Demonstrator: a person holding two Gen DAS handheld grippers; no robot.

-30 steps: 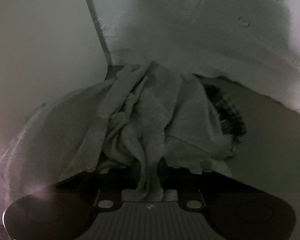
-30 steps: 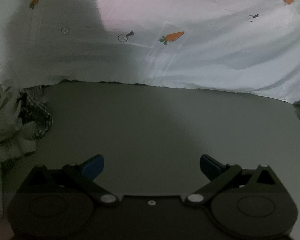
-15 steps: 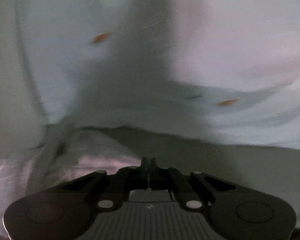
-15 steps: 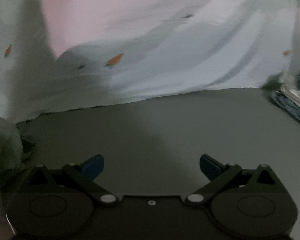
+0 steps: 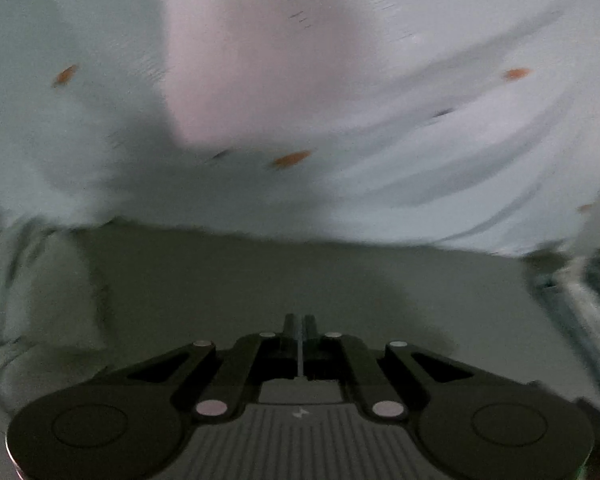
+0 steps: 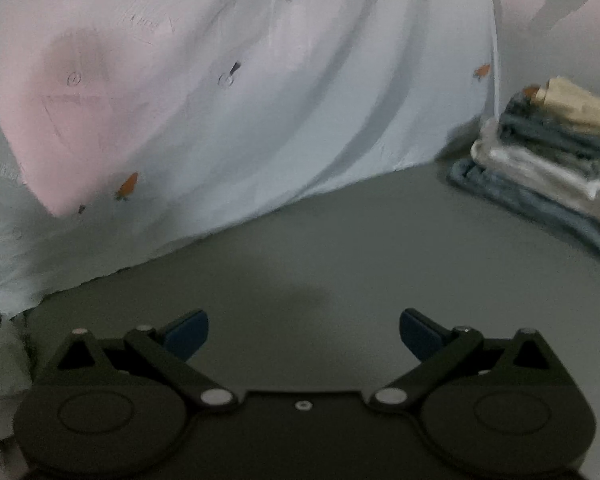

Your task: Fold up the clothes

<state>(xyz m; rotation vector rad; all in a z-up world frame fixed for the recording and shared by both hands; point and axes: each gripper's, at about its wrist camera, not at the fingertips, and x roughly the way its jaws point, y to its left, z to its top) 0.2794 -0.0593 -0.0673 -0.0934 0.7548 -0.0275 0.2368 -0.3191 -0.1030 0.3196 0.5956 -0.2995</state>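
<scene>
The left gripper is pressed together now, empty, its crumpled garment left behind at the worktop's left edge; the right gripper gapes, unloaded — nothing's being folded yet.

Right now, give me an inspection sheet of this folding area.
Surface: grey table, bare in the middle.
Job's things: folded stack of clothes at right; crumpled pale garment at left edge.
Clutter: nothing seen.
Grippers: left gripper shut, nothing between its fingers; right gripper open, empty.
Cables: nothing seen.
Surroundings: white carrot-print sheet hangs behind the table.
</scene>
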